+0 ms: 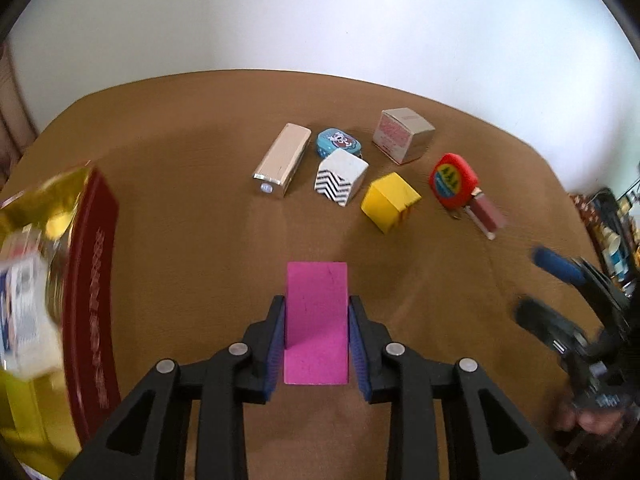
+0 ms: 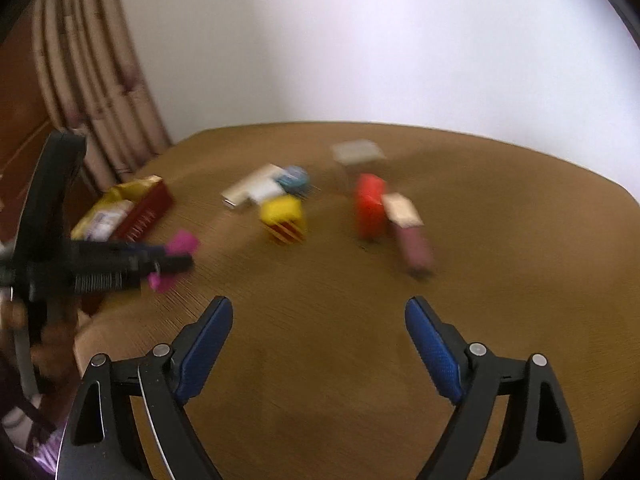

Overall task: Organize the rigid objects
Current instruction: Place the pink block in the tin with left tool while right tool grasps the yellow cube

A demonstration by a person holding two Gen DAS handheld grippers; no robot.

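The left hand-held gripper (image 1: 316, 332) clamps a flat pink rectangular block (image 1: 316, 320) above the brown bench (image 1: 192, 240) — red-and-gold open box (image 1: 90, 280) at the left edge. The right hand-held gripper (image 2: 320, 344) gapes empty; its view is blurred — yellow cube (image 2: 282, 216), red tape measure (image 2: 370, 204) mid-bench.

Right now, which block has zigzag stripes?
The white block, between the yellow block and the long pale box; only it has black zigzags.

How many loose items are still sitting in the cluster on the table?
7: beige box, blue tin, chevron cube, grey box, yellow block, red tape measure, pink tube. Others may hide behind.
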